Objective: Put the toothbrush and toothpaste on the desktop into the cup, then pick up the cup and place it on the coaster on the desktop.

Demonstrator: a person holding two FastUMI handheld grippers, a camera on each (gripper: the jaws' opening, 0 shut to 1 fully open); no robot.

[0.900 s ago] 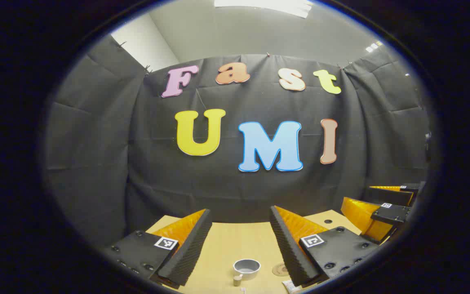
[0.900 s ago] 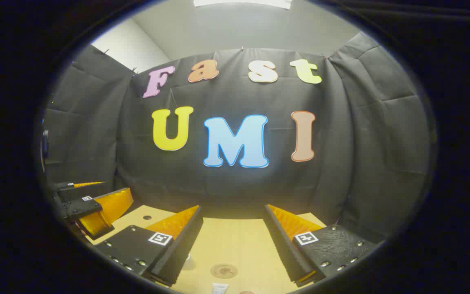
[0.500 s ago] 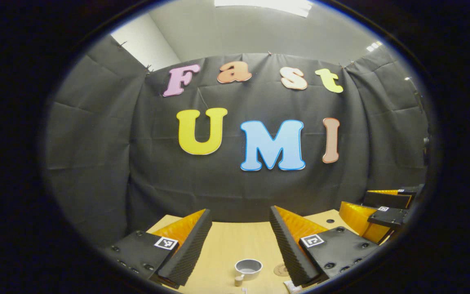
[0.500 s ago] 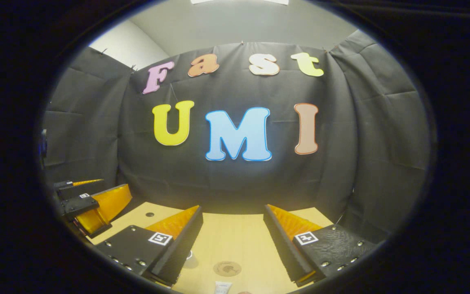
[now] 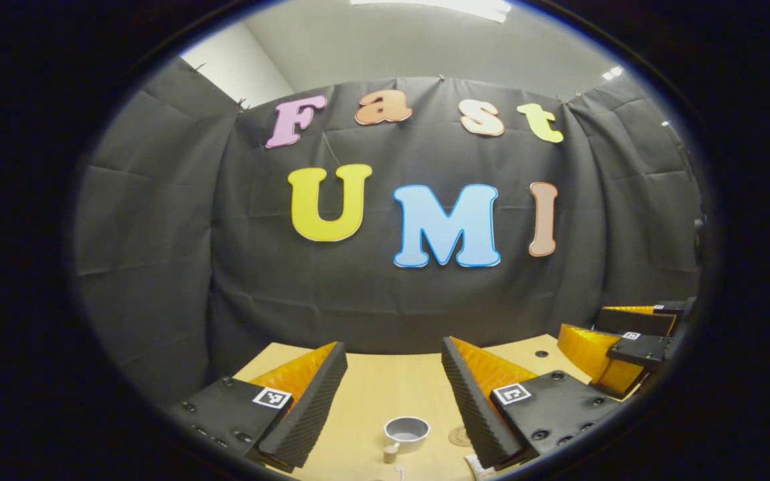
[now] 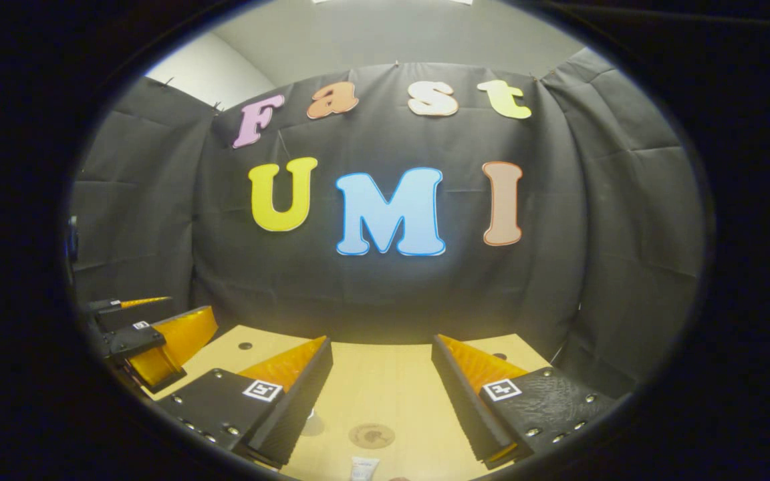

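A grey cup [image 5: 406, 430] with a handle stands on the wooden desktop [image 5: 371, 394], below and ahead of my open left gripper [image 5: 394, 344]. Beside it lies the round brown coaster [image 5: 457, 437], partly behind my finger. A white toothbrush tip [image 5: 398, 471] and the toothpaste end [image 5: 473, 462] peek in at the bottom edge. My right gripper [image 6: 381, 339] is open over the coaster [image 6: 371, 435], with the white toothpaste tube [image 6: 363, 468] just below it. The cup [image 6: 311, 421] is mostly hidden behind my finger there. Nothing sits between either pair of fingers.
The black cloth wall closes the desktop's far edge and both sides. Small dark holes [image 6: 245, 345] mark the desktop's back corners. Each gripper appears at the side of the other's view, my right one [image 5: 585, 322] to the right, my left one [image 6: 191, 306] to the left.
Both views have tipped slightly downward, so more of the desktop shows and the cup, coaster and toothpaste sit higher in view. Both grippers stay open.
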